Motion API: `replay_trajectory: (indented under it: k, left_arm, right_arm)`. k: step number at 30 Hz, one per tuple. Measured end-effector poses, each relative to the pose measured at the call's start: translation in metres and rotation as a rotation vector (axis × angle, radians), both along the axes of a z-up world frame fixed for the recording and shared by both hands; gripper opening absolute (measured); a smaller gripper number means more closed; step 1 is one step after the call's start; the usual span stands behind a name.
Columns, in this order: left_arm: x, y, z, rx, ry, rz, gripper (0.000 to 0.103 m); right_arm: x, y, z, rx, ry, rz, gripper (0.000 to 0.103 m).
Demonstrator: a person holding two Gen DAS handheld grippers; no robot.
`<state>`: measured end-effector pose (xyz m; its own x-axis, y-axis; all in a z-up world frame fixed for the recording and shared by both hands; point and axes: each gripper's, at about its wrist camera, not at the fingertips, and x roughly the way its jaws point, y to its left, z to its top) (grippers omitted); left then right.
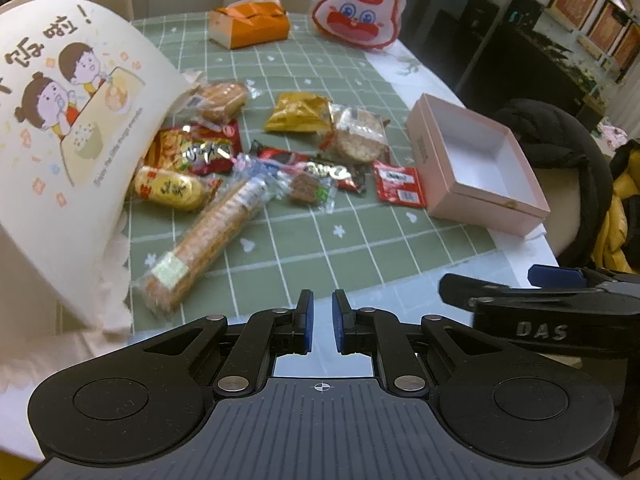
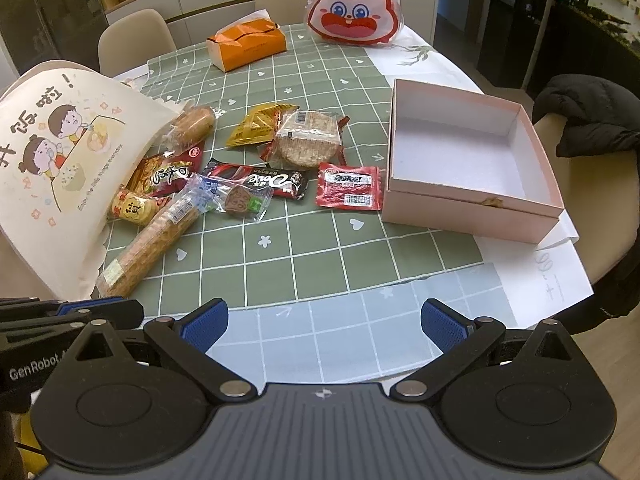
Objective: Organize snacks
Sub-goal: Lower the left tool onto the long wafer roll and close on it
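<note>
Several wrapped snacks lie on the green checked tablecloth (image 2: pixel 304 248), spilling from a cream cartoon bag (image 2: pixel 52 168) at the left. Among them are a long cracker roll (image 2: pixel 148 240), a Dove chocolate bar (image 2: pixel 264 180), a red packet (image 2: pixel 348 192), a round rice cracker pack (image 2: pixel 308 140) and a yellow chip bag (image 2: pixel 260 124). An empty pink box (image 2: pixel 472 160) stands at the right. My left gripper (image 1: pixel 322 320) is nearly shut and empty, near the table's front edge. My right gripper (image 2: pixel 324 320) is open and empty, also at the front edge.
An orange tissue box (image 2: pixel 248 44) and a red-and-white rabbit bag (image 2: pixel 356 4) stand at the far end of the table. Beige chairs ring the table. A black jacket (image 2: pixel 588 116) hangs on the chair at the right. White paper (image 2: pixel 532 272) lies under the box.
</note>
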<state>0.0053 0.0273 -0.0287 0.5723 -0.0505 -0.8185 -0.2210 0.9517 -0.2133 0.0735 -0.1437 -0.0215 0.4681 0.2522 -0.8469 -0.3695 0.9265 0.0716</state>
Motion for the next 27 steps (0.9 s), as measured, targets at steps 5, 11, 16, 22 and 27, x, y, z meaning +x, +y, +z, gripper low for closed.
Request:
replay_trajectory:
  k: [5,11,16,22,27]
  left_arm:
    - [0.008,0.025,-0.023,0.099,-0.081,-0.045,0.015]
    - [0.029,0.055,-0.041,0.299,-0.101,-0.1,0.015]
    - [0.048,0.063,-0.062,0.283,0.043,-0.255,0.017]
    - [0.047,0.05,-0.068,0.293,0.037,-0.354,0.032]
    - [0.055,0.051,-0.066,0.366,0.032,-0.32,0.028]
  right_arm:
    - [0.003,0.0,-0.019,0.048,-0.139,0.0,0.102]
    - [0.003,0.012,-0.055,-0.009,-0.219,0.058,0.102]
    - [0.007,0.018,-0.079,0.048,-0.132,0.08,0.102]
    - [0.016,0.026,-0.098,0.05,-0.104,0.101,0.102]
    - [0.025,0.028,-0.112,0.012,-0.081,0.09,0.102]
